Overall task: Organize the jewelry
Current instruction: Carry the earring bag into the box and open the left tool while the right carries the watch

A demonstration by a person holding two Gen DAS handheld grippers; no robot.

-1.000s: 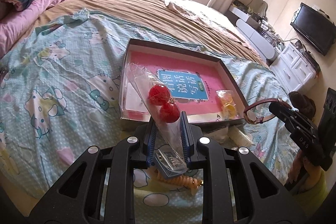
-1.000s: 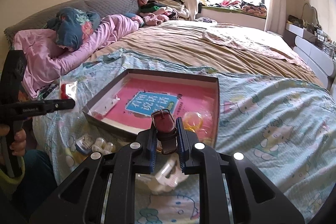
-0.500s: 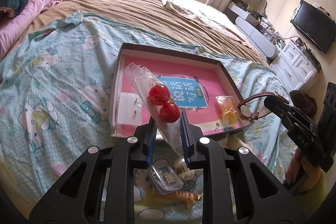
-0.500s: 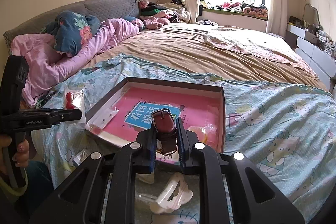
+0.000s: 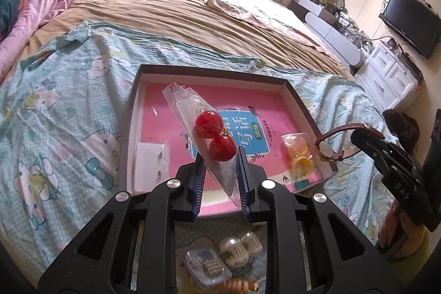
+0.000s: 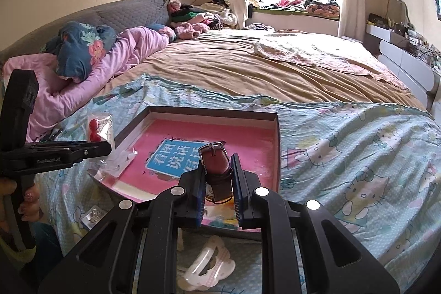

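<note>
Left gripper point(image 5: 220, 167) clamped on bag of red earrings point(image 5: 212, 134), above near edge of box point(image 5: 209, 71). Right gripper point(image 6: 217, 178) clamped on watch point(image 6: 216, 167), over box's near right corner. Risk: slick bag slipping out early, landing outside box.

A shallow box lid point(image 5: 132, 112) lies on the cartoon-print sheet point(image 5: 60, 112) at the near end of the bed point(image 5: 176, 15). In it, a small card point(image 5: 151, 164) sits near left and a bag of rings point(image 5: 299, 156) near right. Nearer than the lid, on the sheet, lie a small clear case point(image 5: 206, 265), two pearl clips point(image 5: 242, 248) just right of it, and a hair clip point(image 6: 206, 269). Pillows point(image 6: 82, 51) lie far left; a dresser point(image 5: 391, 79) stands right of the bed.
</note>
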